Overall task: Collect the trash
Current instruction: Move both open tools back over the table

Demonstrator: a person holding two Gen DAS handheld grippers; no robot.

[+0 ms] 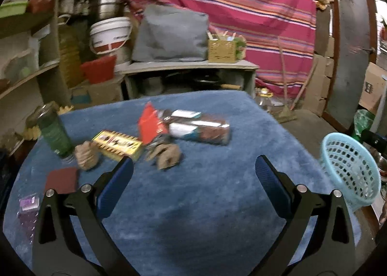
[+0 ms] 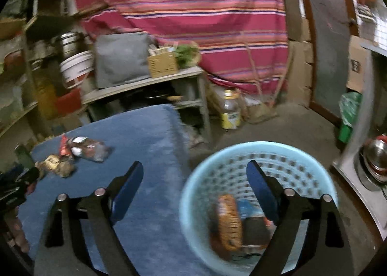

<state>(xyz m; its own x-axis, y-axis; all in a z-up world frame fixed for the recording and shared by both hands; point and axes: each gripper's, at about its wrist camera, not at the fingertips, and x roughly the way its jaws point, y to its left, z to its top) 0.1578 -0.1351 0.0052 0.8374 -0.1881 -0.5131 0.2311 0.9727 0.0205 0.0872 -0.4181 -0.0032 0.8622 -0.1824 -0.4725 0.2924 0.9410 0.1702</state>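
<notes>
Cluttered storeroom, blue tabletop (image 1: 193, 203): both my left gripper (image 1: 193, 169) and right gripper (image 2: 194, 174) stand apart and empty, basket (image 2: 198, 179) lower right partly filled; next, reach the wrappers (image 1: 169, 128) at centre frame.

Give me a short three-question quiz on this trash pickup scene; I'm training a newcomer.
1. True or false: the basket has no trash in it.
2. Which gripper is over the basket? A) left gripper B) right gripper
3. Fill in: the green bottle stands on the ___ table cover.

Key: 1 false, an orange packet lies inside; 2 B; 3 blue.
</notes>
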